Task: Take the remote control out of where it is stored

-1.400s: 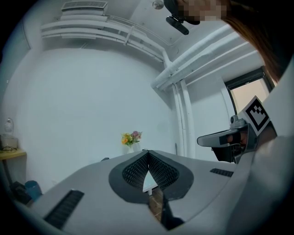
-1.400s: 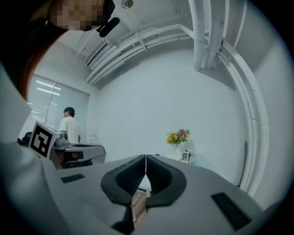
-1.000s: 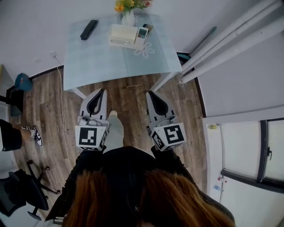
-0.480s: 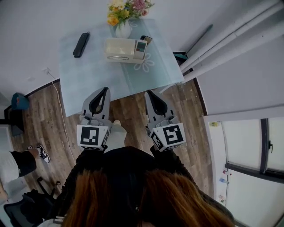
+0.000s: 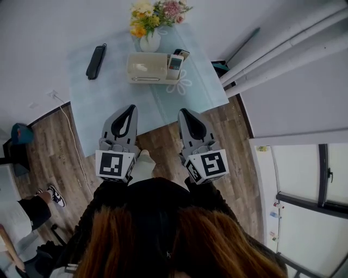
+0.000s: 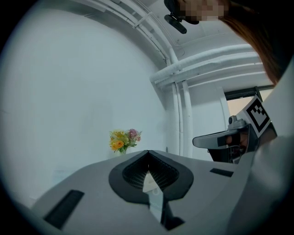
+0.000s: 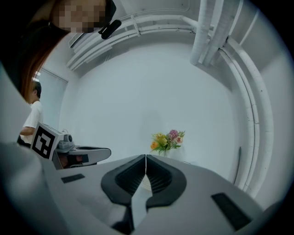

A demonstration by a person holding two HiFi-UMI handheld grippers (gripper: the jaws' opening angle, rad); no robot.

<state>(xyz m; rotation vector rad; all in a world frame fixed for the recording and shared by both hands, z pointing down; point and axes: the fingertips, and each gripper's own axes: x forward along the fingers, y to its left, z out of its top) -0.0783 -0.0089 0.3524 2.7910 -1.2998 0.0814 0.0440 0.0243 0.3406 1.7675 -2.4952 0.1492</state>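
Observation:
A small grey-and-white remote control (image 5: pixel 175 62) stands in the right-hand slot of a cream organiser box (image 5: pixel 145 68) on the pale blue table (image 5: pixel 114 98). A long black object (image 5: pixel 95 54) lies flat at the table's far left. My left gripper (image 5: pixel 130 107) and right gripper (image 5: pixel 182 111) are held side by side over the table's near edge, well short of the box. Both are shut with nothing between the jaws, as the left gripper (image 6: pixel 148 151) and right gripper (image 7: pixel 146 156) views also show. A vase of flowers (image 5: pixel 149 16) stands behind the box.
White pipes (image 5: pixel 283 49) run along the wall at the right, with a dark pole (image 5: pixel 242 46) leaning in the corner. A cable (image 5: pixel 73 136) trails over the wooden floor at the left. Another person's leg and shoe (image 5: pixel 51 195) are at the lower left.
The table has come nearer in the head view, and both grippers' tips now reach over its near edge. The person at the left has shifted down the frame. Both jaws stay shut.

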